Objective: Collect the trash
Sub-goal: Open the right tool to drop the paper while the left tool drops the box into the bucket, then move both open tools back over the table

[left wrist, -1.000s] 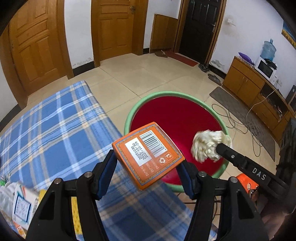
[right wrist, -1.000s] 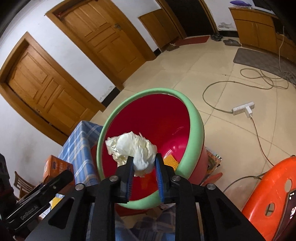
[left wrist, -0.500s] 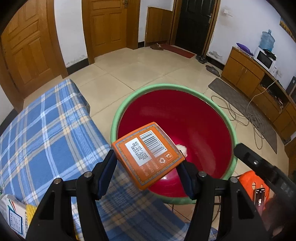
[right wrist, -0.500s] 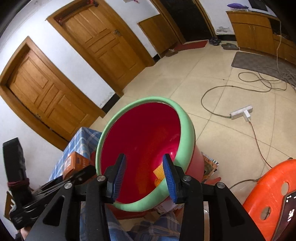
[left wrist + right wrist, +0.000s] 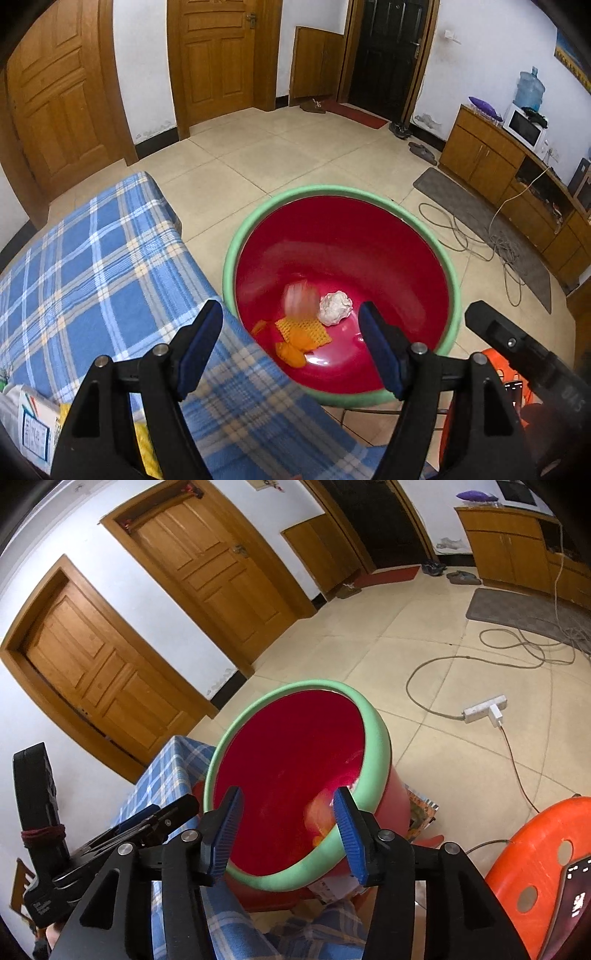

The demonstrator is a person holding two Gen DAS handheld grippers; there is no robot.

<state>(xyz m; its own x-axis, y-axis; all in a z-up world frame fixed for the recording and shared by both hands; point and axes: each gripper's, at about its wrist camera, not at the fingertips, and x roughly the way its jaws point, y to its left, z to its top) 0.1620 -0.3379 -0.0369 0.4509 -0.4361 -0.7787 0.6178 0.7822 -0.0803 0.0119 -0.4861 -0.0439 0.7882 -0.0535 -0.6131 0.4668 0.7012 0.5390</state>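
Observation:
A red basin with a green rim (image 5: 452, 273) stands beside the blue plaid table (image 5: 85, 266); it also shows in the right wrist view (image 5: 380, 746). Inside lie a crumpled white paper ball (image 5: 335, 302), orange scraps (image 5: 301, 332) and a blurred orange box (image 5: 301, 299), falling. My left gripper (image 5: 291, 343) is open and empty above the basin's near rim. My right gripper (image 5: 288, 825) is open and empty over the basin; the blurred box (image 5: 319, 810) shows between its fingers.
Paper packaging (image 5: 29, 421) lies at the table's near left corner. An orange plastic stool (image 5: 539, 871) stands right of the basin. Cables and a power strip (image 5: 484, 710) lie on the tiled floor. Wooden doors and a cabinet (image 5: 491, 162) line the walls.
My right gripper opened and dropped the white paper ball into the basin. Then my left gripper opened and let go of the orange box, which falls into the basin.

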